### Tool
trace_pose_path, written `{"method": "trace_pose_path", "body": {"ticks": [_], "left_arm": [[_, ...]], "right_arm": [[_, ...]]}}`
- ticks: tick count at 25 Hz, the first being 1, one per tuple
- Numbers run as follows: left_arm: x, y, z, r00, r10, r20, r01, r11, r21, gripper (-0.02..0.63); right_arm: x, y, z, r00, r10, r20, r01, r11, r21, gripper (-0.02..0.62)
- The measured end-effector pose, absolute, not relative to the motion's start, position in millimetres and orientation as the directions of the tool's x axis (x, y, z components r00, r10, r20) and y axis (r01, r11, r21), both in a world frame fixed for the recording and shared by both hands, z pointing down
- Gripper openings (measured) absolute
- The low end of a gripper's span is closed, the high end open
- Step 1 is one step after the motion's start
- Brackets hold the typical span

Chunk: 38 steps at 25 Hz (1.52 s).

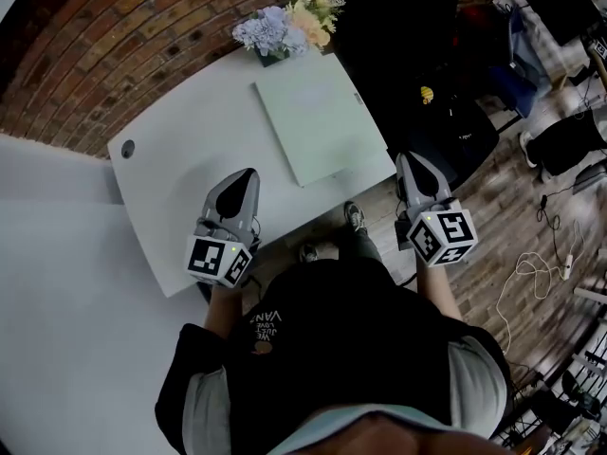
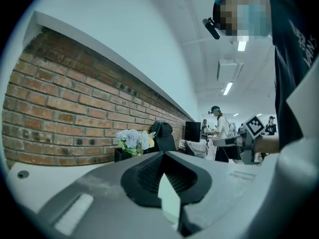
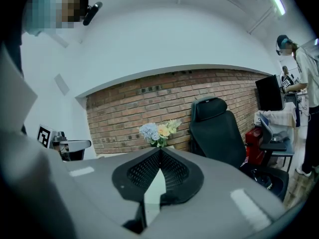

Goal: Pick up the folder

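The pale green folder (image 1: 318,126) lies flat on the white table (image 1: 190,145), with its near edge close to the table's front right corner. My left gripper (image 1: 252,172) hovers over the table's near edge, to the left of the folder and apart from it, jaws shut and empty. Just off the table's right front corner is my right gripper (image 1: 406,157), beside the folder's near right corner, also shut with nothing in it. In both gripper views the dark pads (image 2: 149,176) (image 3: 172,171) meet at the tip.
A vase of flowers (image 1: 285,27) stands at the table's far edge, just behind the folder. A black office chair (image 1: 408,55) is at the table's right side. A round cable hole (image 1: 128,148) is at the table's left. Cables (image 1: 541,273) lie on the wooden floor.
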State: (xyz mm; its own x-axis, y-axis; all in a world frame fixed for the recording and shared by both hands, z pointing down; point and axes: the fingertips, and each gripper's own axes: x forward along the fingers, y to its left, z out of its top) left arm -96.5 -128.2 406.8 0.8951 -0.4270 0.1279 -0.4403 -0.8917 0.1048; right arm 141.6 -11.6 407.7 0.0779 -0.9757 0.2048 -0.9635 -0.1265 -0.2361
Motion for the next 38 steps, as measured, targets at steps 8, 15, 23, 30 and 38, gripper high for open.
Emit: {"method": "trace_pose_path", "body": {"ticks": [8,15,23,30,38], "left_arm": [[-75.5,-145.8,409.6,0.863,-0.487,0.135,-0.501,-0.86,0.1,0.0],[-59.7,-157.1,417.4,0.835,-0.532,0.143,-0.548,-0.829,0.114,0.0],[-47.2,-171.2,441.2,0.791,-0.58,0.195,-0.604,-0.791,0.102,0.0],[-36.8,-183.0,455.6,0.75,-0.625,0.215,-0.654,-0.749,0.105,0.0],[-29.2,-192.9,476.1,0.722,-0.649,0.238,-0.687,-0.714,0.136,0.0]], "right_arm": [[167.4,-47.1,407.6,0.012,-0.979,0.205,-0.971,-0.06,-0.23,-0.002],[189.0,-71.2,417.2,-0.032,-0.974,0.225,-0.973,-0.02,-0.228,-0.002],[202.7,-100.7,435.7,-0.088,-0.966,0.241,-0.973,0.032,-0.227,-0.002],[213.6,-124.1,456.6,-0.138,-0.954,0.267,-0.967,0.071,-0.243,-0.002],[226.8,-145.3,484.6,-0.172,-0.931,0.322,-0.961,0.087,-0.263,-0.002]]}}
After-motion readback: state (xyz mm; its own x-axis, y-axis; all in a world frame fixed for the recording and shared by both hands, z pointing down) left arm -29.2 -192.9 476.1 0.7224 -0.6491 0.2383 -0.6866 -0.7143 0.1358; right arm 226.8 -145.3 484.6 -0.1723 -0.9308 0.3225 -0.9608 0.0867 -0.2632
